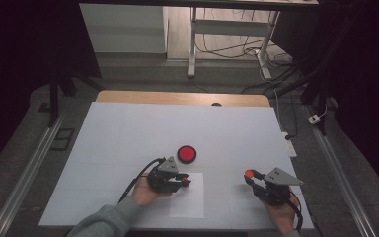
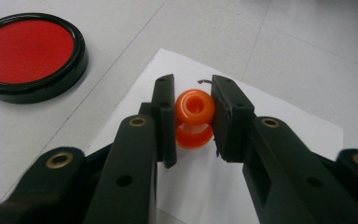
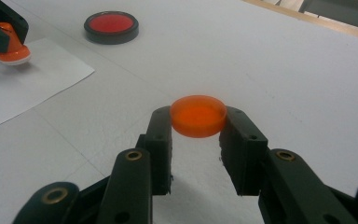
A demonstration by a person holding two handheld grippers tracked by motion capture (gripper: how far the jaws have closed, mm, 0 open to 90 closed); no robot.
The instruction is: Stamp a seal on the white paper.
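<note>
Standing at the person's side of the tabletop, I see the left hand-held gripper clamped on a small orange stamp, its jaws pressing the stamp's rounded knob from both sides while the flared base points down at a white sheet of paper. From the high view the left hand-held gripper sits at the sheet's upper left corner. To do this step well, I would judge, the stamp should come down flat and square onto the paper, pressed evenly and lifted straight up so the mark does not smear. Just beyond the sheet lies a round red ink pad in a black rim, near the stamp but apart from it. Further right, well apart from the paper, the right hand-held gripper is closed on an orange cap, held by its rim above the bare tabletop; it looks best kept still and out of the way. The left gripper view shows the hollow top of the knob and a faint dark mark on the paper just past it, which the high view cannot resolve; the right gripper view shows the stamp's pale underside hovering close over the sheet.
</note>
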